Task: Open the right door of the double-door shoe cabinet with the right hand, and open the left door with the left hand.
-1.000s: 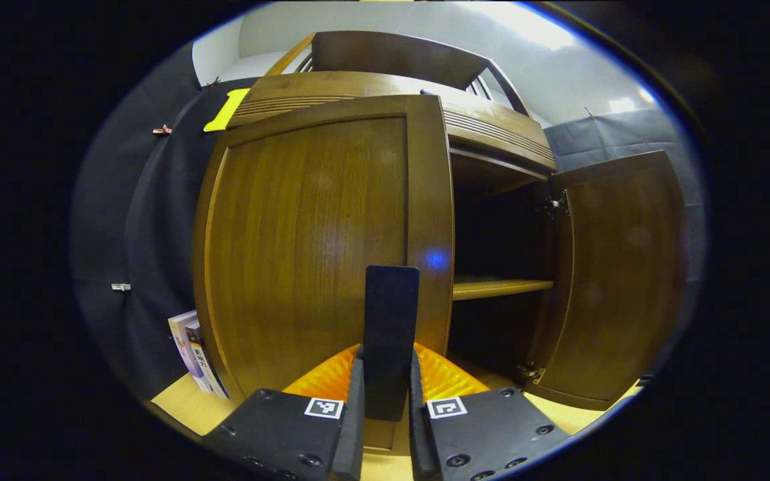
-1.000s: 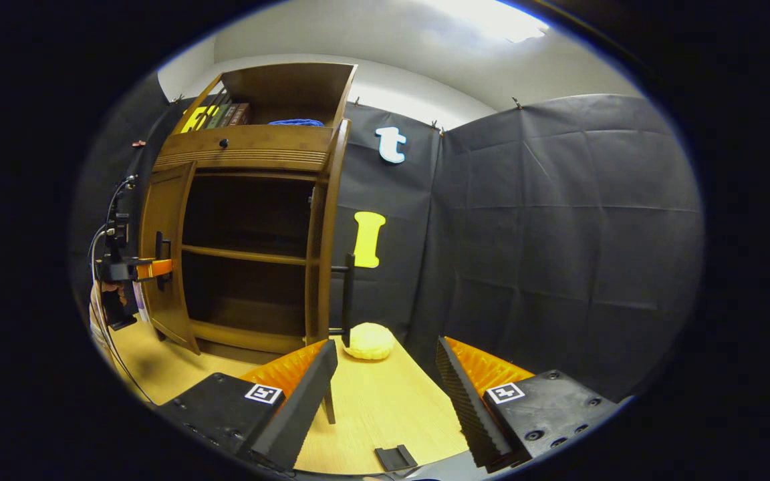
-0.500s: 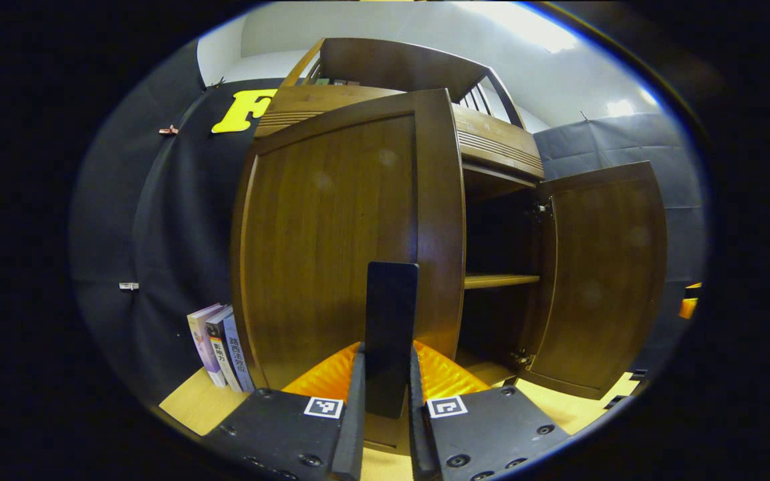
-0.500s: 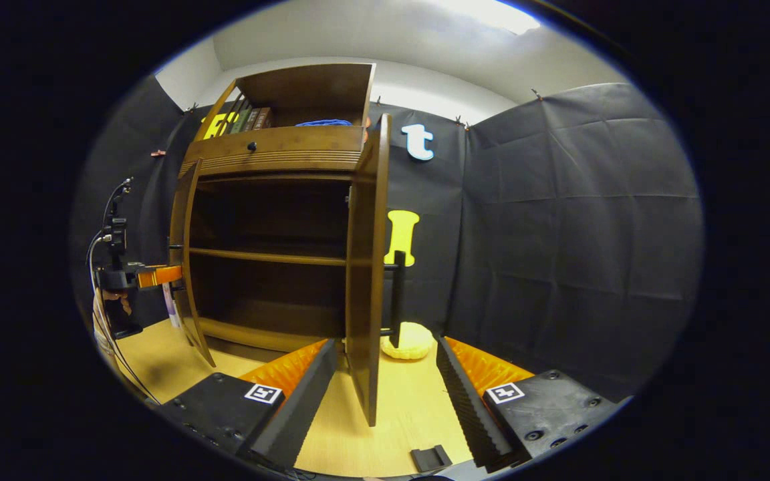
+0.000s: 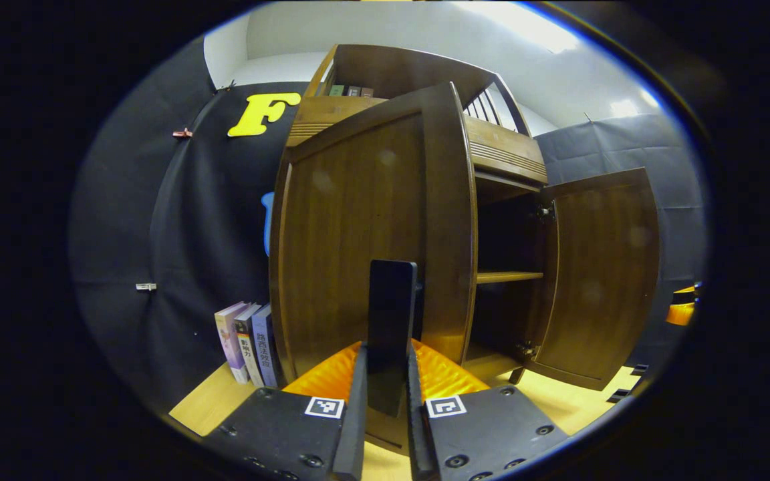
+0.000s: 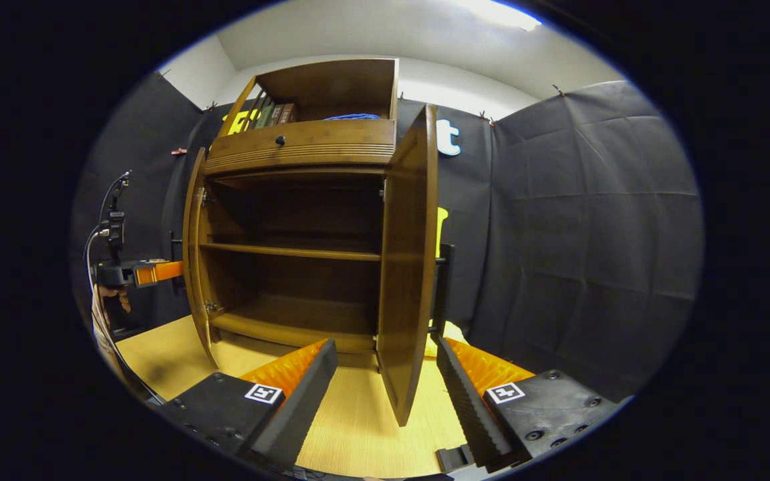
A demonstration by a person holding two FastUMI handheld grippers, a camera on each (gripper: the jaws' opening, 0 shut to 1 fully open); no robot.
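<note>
The left hand-held gripper (image 5: 385,401) is clamped on the black handle (image 5: 390,314) of the left door (image 5: 358,227), both fingers pressing its sides. That door stands swung out from the shoe cabinet (image 6: 298,143). The right hand-held gripper (image 6: 385,394) is wide open, holding nothing, its fingers on either side of the right door (image 6: 408,267), which stands edge-on and open. Books (image 5: 246,341) stand on the floor beside the cabinet.
</note>
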